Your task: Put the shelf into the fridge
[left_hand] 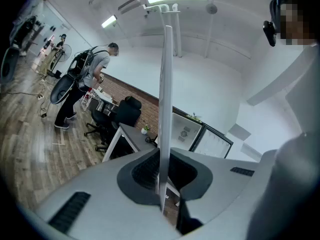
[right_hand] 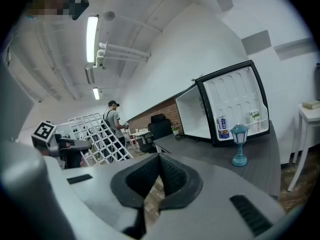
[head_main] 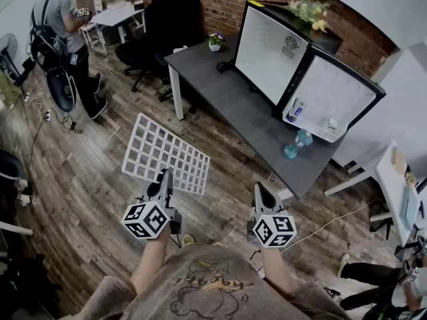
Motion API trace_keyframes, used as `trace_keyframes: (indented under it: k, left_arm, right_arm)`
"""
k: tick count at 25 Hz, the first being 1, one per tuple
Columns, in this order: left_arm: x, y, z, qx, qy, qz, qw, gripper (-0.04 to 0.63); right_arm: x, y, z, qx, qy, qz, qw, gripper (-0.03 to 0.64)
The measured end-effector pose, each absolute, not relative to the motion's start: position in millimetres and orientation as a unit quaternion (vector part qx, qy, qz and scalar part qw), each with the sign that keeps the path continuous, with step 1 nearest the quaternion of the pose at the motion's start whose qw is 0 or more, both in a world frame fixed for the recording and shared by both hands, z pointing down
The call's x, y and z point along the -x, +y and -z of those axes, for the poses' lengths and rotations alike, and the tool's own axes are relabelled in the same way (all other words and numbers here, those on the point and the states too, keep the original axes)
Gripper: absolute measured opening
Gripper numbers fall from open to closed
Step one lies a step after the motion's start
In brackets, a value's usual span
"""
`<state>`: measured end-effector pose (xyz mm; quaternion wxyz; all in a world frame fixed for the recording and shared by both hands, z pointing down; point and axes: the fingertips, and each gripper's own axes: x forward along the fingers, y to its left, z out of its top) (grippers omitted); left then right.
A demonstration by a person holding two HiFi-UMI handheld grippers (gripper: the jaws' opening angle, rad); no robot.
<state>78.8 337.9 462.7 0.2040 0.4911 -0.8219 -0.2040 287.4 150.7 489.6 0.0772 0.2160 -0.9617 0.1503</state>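
Note:
A white grid shelf [head_main: 167, 153] hangs tilted above the wooden floor, left of the dark desk [head_main: 250, 122]. My left gripper [head_main: 162, 179] is shut on its near edge. In the left gripper view the shelf [left_hand: 165, 99] shows edge-on as an upright white bar clamped between the jaws of that gripper [left_hand: 162, 170]. The fridge [head_main: 270, 49] stands on the desk with its door [head_main: 337, 95] swung open and its white inside bare. My right gripper [head_main: 260, 191] is shut and holds nothing, near the desk's corner. In the right gripper view the shelf [right_hand: 95, 134] is at the left and the fridge [right_hand: 197, 115] ahead.
A small blue lamp [head_main: 295, 147] stands on the desk by the fridge door, and a can [head_main: 295, 110] sits in the door rack. A potted plant [head_main: 215, 40] and black office chairs [head_main: 167, 19] are at the desk's far end. A person [head_main: 63, 25] stands far left.

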Motion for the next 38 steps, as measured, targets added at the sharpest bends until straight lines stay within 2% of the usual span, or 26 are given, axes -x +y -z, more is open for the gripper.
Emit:
trace_keyframes:
  k: [9,26,38]
  left_arm:
    - [-72,340,-465,-0.495,-0.817,0.205,0.213,0.048]
    - [-21,353,-483,-0.52,-0.8,0.2,0.223,0.048]
    - [38,304,-494,-0.516,-0.799,0.213,0.224,0.048]
  right_arm:
    - [-277,157,-485,-0.213,-0.961,-0.163,0.064,-0.011]
    - [-230,187,-508,-0.223,-0.957,-0.162,0.089,-0.011]
    - [-162,134,-513,-0.215,-0.961,-0.153,0.086,-0.011]
